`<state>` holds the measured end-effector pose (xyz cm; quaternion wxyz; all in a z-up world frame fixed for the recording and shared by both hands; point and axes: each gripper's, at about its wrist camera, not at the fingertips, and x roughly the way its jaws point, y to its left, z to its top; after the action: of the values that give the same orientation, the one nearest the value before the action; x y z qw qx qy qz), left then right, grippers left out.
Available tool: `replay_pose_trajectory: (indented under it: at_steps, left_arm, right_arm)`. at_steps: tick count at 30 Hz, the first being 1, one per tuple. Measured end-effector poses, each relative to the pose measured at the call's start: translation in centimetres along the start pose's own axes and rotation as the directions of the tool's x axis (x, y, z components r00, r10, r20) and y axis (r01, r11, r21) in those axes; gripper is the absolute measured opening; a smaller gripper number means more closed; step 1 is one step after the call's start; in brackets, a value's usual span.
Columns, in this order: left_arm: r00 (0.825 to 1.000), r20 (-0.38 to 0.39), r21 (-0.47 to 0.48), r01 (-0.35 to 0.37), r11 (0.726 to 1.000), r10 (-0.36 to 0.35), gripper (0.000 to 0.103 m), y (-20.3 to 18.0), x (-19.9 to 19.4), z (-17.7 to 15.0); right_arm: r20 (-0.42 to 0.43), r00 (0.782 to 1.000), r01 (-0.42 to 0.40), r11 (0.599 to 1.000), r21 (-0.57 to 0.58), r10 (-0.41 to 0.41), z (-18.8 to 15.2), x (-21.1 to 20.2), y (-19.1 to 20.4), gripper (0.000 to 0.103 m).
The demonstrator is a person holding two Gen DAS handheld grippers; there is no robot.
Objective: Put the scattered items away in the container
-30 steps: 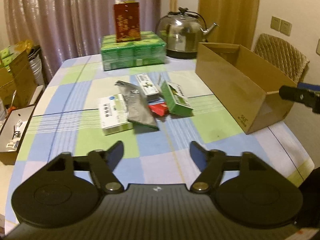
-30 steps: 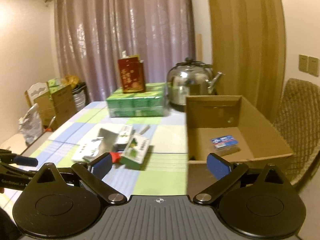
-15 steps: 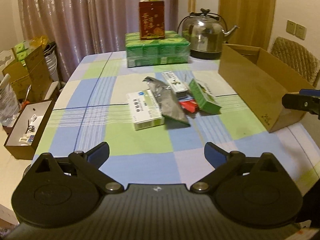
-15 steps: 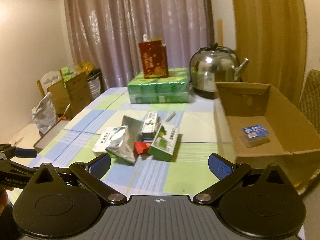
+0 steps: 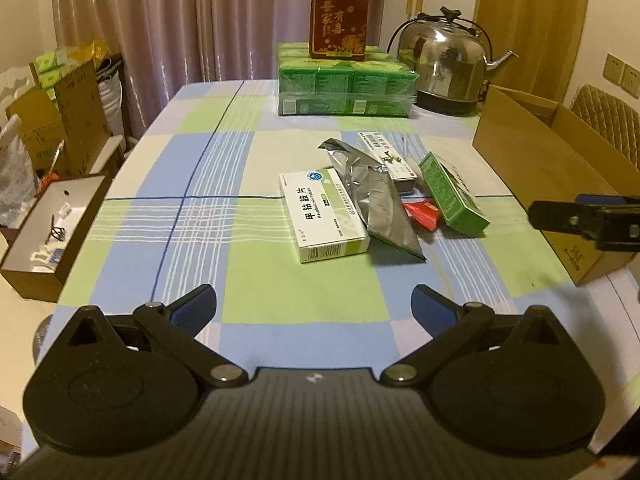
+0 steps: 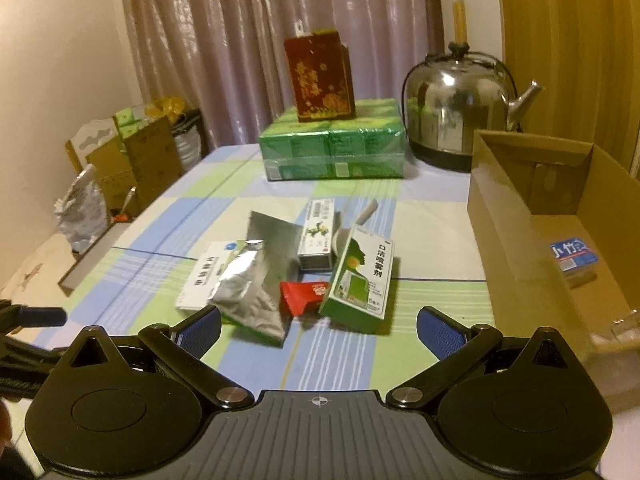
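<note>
A small heap lies mid-table: a white medicine box (image 5: 326,216) (image 6: 208,274), a silver foil pouch (image 5: 380,200) (image 6: 256,280), a red packet (image 5: 422,214) (image 6: 306,296), a green spray box (image 5: 454,200) (image 6: 360,280) and a narrow white box (image 5: 390,158) (image 6: 318,234). The cardboard box (image 5: 540,168) (image 6: 516,248) stands open on the right with a blue-labelled tub (image 6: 574,258) inside. My left gripper (image 5: 314,306) is open over bare cloth, short of the heap. My right gripper (image 6: 318,326) is open too, just before the heap; it also shows at the right edge (image 5: 588,220) of the left wrist view.
At the back of the checked tablecloth (image 5: 192,184) stand a green wrapped pack (image 5: 346,86) with a red carton (image 5: 340,18) on top and a steel kettle (image 5: 448,64). Cardboard boxes (image 5: 60,120) and an open tray (image 5: 48,232) sit off the table's left side. A chair (image 5: 608,114) stands behind the box.
My left gripper's jaws have spread wide. Both grippers have shifted, and the heap now sits more centred before the right gripper, closer to its fingers.
</note>
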<state>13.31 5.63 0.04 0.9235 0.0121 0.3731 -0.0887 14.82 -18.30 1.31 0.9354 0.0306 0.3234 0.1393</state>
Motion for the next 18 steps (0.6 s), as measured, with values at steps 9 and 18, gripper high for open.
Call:
replay_pose_trajectory:
  at_steps: [9,18]
  left_arm:
    - [1.000,-0.020,0.008,0.008,1.000,-0.008,0.102,0.3,4.4,1.5]
    - [1.000,-0.014,-0.037,0.009,0.999,-0.010,0.102,1.1,7.4,2.5]
  right_arm:
    - [-0.042,0.998,0.046,0.998,0.046,-0.044,0.5,6.1,-1.9,0.100]
    - [-0.103,0.994,0.052,0.993,0.106,-0.041,0.3,10.5,-3.8,0.072]
